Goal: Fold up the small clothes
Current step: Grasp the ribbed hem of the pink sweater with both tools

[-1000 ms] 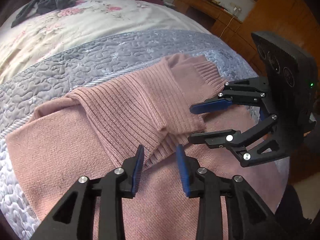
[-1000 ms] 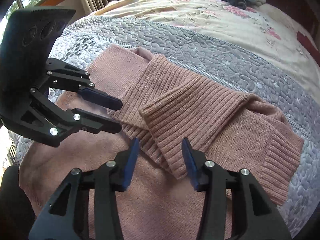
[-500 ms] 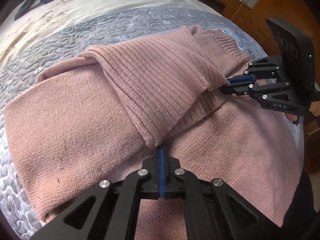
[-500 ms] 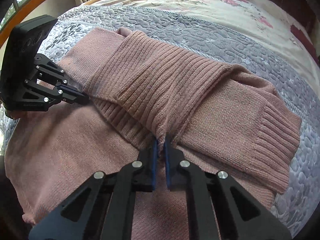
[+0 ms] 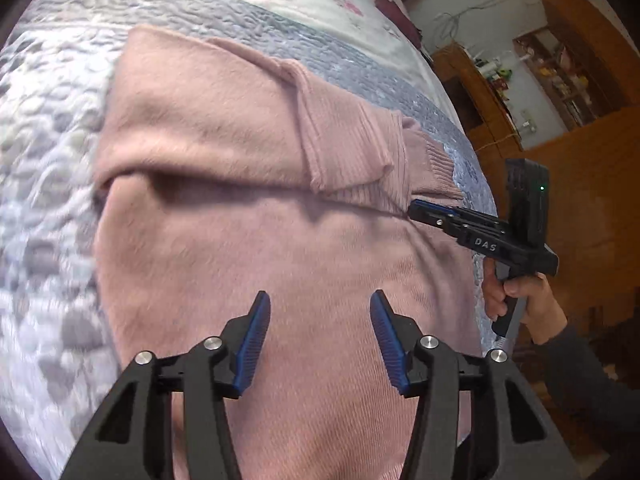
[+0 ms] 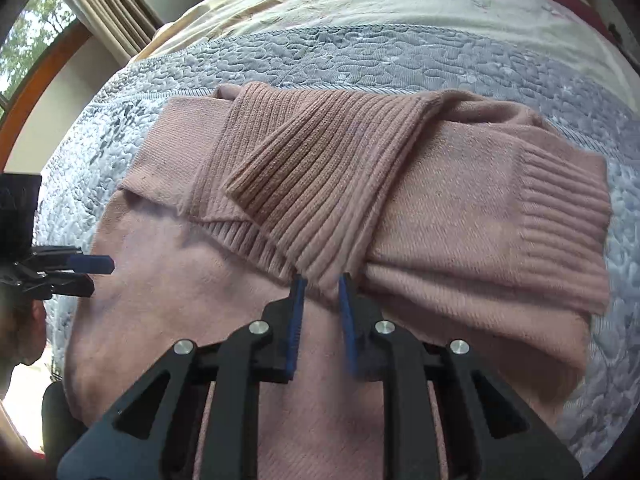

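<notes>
My left claw (image 5: 318, 334) hangs released over the plain body of the sweater (image 5: 248, 240), pads spread wide with only flat knit under the gap. The sweater lies on the grey quilt (image 5: 44, 184), its long axis running left to right across my view, sleeves already crossed over the chest in a ribbed band on the far side. From the left claw that band lies ahead and to the right, well apart from the pads; the left edge of the sweater, with a shadowed fold, sits nearer.

Moving right, the right claw (image 6: 322, 300) is the one at the work. Its pads stand a narrow gap apart with the near edge of the ribbed sleeve (image 6: 320, 184) bunched between them, so I judge it to be pinching that edge, though a slit of space on the right pad leaves me unsure how firm the hold is. The cuff (image 6: 560, 216) lies further right, flat and free.

So the right claw is nearer the fold line, and the next move likely turns on carrying cloth along the short axis, away from me.

Hidden: the near hem is cut off behind both claws, the left view is blurred, and the seam under the sleeves cannot be seen.
</notes>
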Available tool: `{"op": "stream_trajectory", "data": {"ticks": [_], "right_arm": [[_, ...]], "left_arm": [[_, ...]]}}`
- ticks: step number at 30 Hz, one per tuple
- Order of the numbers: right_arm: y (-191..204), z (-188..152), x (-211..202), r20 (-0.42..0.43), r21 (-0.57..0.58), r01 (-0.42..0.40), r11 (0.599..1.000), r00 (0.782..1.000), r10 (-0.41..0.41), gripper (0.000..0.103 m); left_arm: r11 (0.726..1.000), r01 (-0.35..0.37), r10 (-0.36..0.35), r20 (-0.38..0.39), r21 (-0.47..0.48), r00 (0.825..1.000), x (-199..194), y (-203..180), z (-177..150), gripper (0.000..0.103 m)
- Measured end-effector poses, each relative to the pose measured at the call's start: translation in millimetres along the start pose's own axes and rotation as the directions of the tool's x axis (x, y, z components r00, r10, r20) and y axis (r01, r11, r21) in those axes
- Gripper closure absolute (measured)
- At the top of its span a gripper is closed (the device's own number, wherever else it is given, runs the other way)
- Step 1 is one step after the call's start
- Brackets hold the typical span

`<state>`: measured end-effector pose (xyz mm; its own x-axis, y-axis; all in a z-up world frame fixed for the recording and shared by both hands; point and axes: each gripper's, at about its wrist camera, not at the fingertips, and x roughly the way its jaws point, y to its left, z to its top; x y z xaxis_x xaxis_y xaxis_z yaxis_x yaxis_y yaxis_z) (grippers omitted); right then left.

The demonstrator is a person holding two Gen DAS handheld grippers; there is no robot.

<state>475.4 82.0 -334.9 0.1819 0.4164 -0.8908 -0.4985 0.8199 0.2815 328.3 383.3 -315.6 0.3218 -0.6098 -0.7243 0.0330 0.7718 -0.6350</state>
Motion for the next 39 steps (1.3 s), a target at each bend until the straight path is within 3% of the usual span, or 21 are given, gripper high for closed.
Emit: {"op": "stream_trajectory", "data": {"ticks": [1, 2, 3, 6, 8, 11, 14, 16, 22, 26, 30, 32, 33, 34, 36, 39], "right_arm": [[-2.8, -11.9, -18.5, 0.012, 0.046, -0.046, 0.998, 0.999, 0.046, 0.064], [-6.7, -28.1, -38.0, 0.021, 0.094, -0.093, 0.991, 0.996, 0.091, 0.049], [-14.5, -46.5, -54.3, 0.014, 0.143, -0.136, 0.980, 0.991, 0.135, 0.042], [-43.4, -118.1, -95.6, -0.017, 0.323, -0.230, 0.918, 0.968, 0.249, 0.042], [-58.9, -169.6, -117.0, -0.030, 0.430, -0.252, 0.867, 0.956, 0.293, 0.042], [-71.4, -238.5, -136.5, -0.045, 0.556, -0.267, 0.787, 0.936, 0.349, 0.041], [-69.3, -284.2, -144.2, -0.034, 0.616, -0.292, 0.732, 0.918, 0.395, 0.041], [-64.0, -301.4, -139.1, -0.036, 0.637, -0.309, 0.706, 0.903, 0.428, 0.041], [-50.2, -310.4, -120.6, -0.071, 0.637, -0.267, 0.723, 0.914, 0.401, 0.041], [-45.7, -310.2, -109.3, -0.088, 0.643, -0.249, 0.724, 0.915, 0.393, 0.041], [-45.8, -310.1, -104.3, -0.087, 0.643, -0.261, 0.720, 0.909, 0.407, 0.040], [-46.0, -310.6, -103.9, -0.086, 0.641, -0.269, 0.719, 0.905, 0.416, 0.041], [-45.4, -310.7, -103.8, -0.086, 0.638, -0.278, 0.718, 0.901, 0.425, 0.041], [-46.0, -310.6, -103.2, -0.086, 0.636, -0.286, 0.716, 0.896, 0.435, 0.041], [-41.7, -307.1, -101.5, -0.092, 0.629, -0.294, 0.719, 0.891, 0.444, 0.042], [-39.8, -306.9, -98.5, -0.108, 0.623, -0.293, 0.725, 0.886, 0.450, 0.063]], "left_arm": [[1.000, -0.009, 0.009, 0.011, -0.017, 1.000, -15.8, 3.8, -13.5, 0.039], [0.999, -0.017, 0.017, 0.022, -0.030, 1.000, -32.4, 7.1, -27.6, 0.036], [0.999, -0.025, 0.026, 0.028, -0.045, 0.999, -48.9, 10.5, -42.1, 0.033], [0.992, -0.032, 0.035, 0.024, -0.118, 0.999, -90.0, 24.7, -85.4, 0.028], [0.980, 0.008, -0.006, 0.009, -0.199, 1.000, -107.4, 36.8, -113.8, 0.026], [0.952, 0.053, -0.065, -0.029, -0.302, 0.998, -114.3, 49.2, -148.2, 0.025], [0.935, 0.057, -0.088, -0.074, -0.349, 0.993, -107.4, 51.0, -171.8, 0.025], [0.924, 0.050, -0.105, -0.127, -0.379, 0.986, -95.5, 51.8, -181.7, 0.024], [0.911, -0.026, -0.081, -0.239, -0.411, 0.968, -65.5, 51.6, -195.5, 0.024], [0.905, -0.051, -0.072, -0.269, -0.422, 0.960, -47.7, 54.6, -197.4, 0.024], [0.907, -0.044, -0.071, -0.256, -0.418, 0.964, -41.4, 53.2, -198.9, 0.024], [0.911, -0.045, -0.064, -0.248, -0.410, 0.967, -42.0, 52.7, -202.2, 0.027], [0.915, -0.046, -0.059, -0.247, -0.401, 0.967, -42.1, 51.1, -202.5, 0.042], [0.918, -0.037, -0.071, -0.255, -0.396, 0.964, -40.4, 49.2, -202.1, 0.063], [0.917, -0.037, -0.073, -0.259, -0.397, 0.963, -40.4, 49.7, -204.6, 0.075], [0.902, -0.019, -0.093, -0.238, -0.430, 0.967, -38.9, 55.3, -206.8, 0.092]]}}
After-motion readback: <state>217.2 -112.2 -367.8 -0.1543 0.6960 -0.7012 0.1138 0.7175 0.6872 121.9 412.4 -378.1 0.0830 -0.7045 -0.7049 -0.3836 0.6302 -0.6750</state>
